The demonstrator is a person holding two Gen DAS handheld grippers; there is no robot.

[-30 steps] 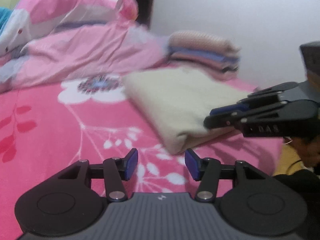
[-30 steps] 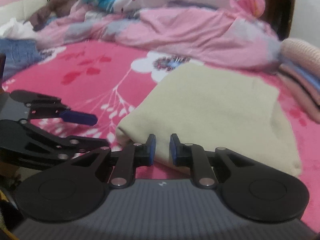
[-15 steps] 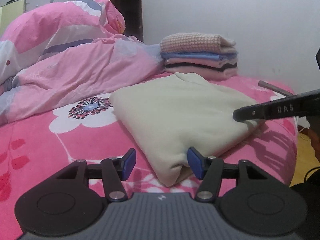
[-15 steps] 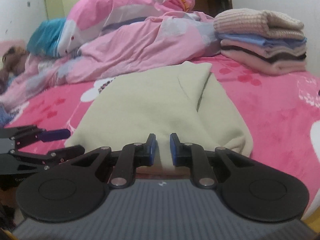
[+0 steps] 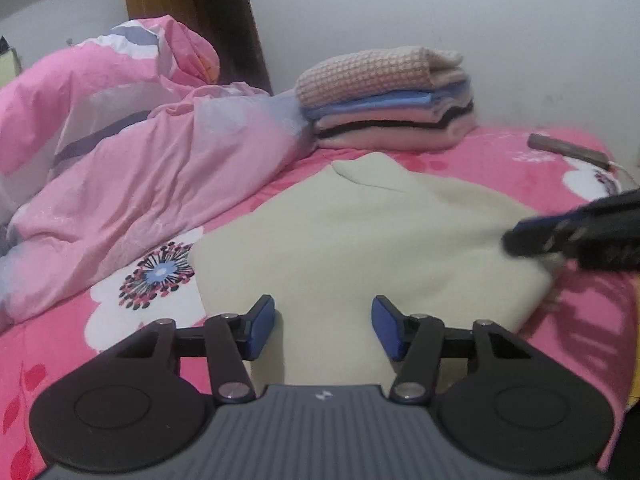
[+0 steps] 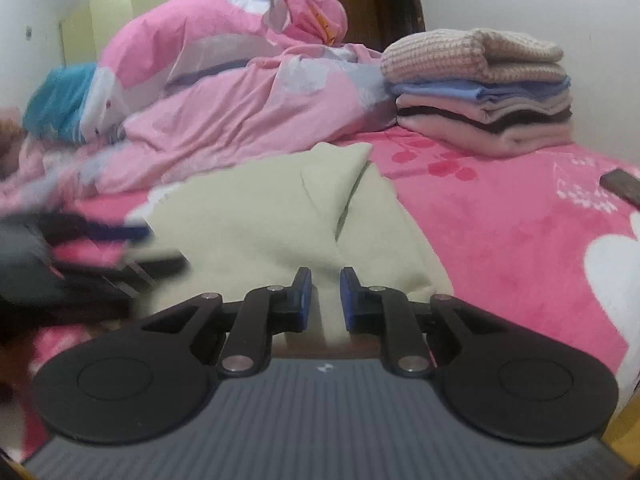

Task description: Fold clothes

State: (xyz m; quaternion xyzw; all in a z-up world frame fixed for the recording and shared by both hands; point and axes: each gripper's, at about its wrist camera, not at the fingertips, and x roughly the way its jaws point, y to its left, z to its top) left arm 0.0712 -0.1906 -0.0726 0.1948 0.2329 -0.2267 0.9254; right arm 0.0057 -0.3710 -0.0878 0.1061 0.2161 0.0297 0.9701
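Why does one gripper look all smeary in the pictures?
Left wrist view: the right gripper at the edge is smeared by motion blur, while the cream garment looks sharper. Right wrist view: the left gripper is smeared too; its own fingers are crisp.

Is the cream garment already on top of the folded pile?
No, the cream garment lies flat on the bedspread, apart from the folded pile.

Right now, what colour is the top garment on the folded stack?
Pinkish-beige waffle knit top garment on the folded stack; right wrist view shows it best.

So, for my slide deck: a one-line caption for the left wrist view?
Open left gripper at the near edge of a folded cream garment on a pink floral bedspread.
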